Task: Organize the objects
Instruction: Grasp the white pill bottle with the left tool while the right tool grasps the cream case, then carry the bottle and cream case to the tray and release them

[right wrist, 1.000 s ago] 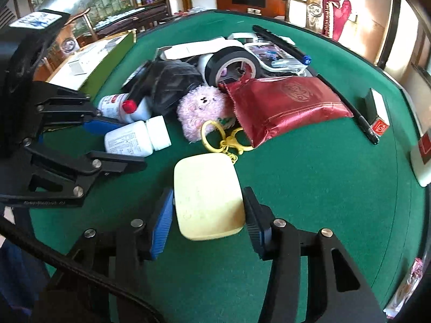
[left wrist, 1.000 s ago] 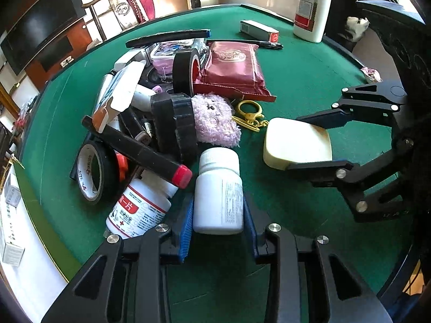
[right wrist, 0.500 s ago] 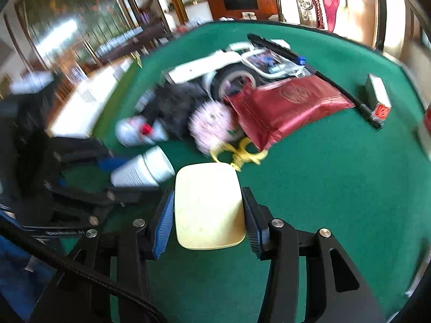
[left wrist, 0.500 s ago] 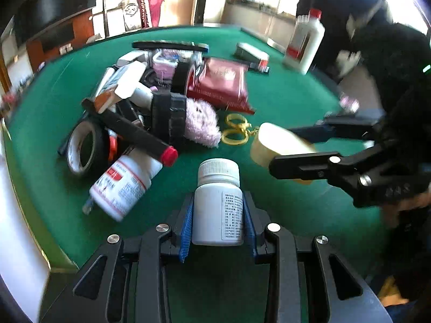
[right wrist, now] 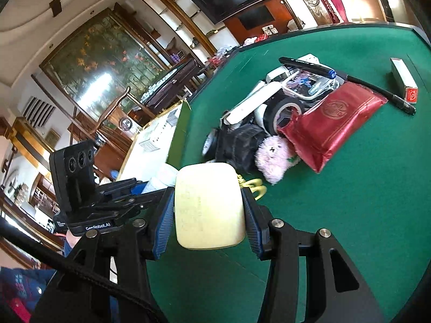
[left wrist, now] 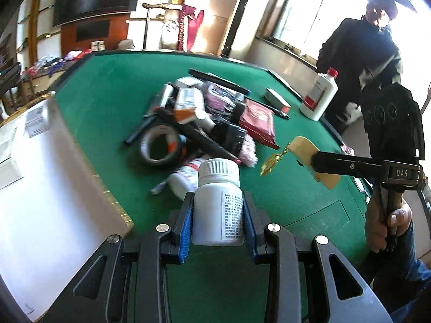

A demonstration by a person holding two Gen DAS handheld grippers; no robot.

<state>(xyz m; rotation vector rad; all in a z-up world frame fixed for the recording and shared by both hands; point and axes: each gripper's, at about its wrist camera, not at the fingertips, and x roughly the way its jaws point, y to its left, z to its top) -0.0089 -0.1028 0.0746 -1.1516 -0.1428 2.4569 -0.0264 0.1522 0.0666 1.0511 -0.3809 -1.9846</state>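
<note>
My left gripper (left wrist: 217,223) grips a white pill bottle (left wrist: 218,202) by its body, cap up, lifted clear of the green counter (left wrist: 107,86); my right gripper (right wrist: 208,212) is clamped across the flat sides of a cream-coloured case (right wrist: 208,204), its jaws having just closed a little further onto it, a yellow clasp (right wrist: 253,185) dangling off its far edge. Both items hang in front of the jumbled pile (left wrist: 199,123) of tape rolls, pens, a red pouch (right wrist: 328,118) and a pink plush toy (right wrist: 274,158). To carry this step off well, I judge I should keep both grips steady, hold the bottle upright so it cannot slip down between the pads, lift until the clasp swings free of the pile, and keep the two loads well apart on the way to wherever each belongs, which neither view shows.
</note>
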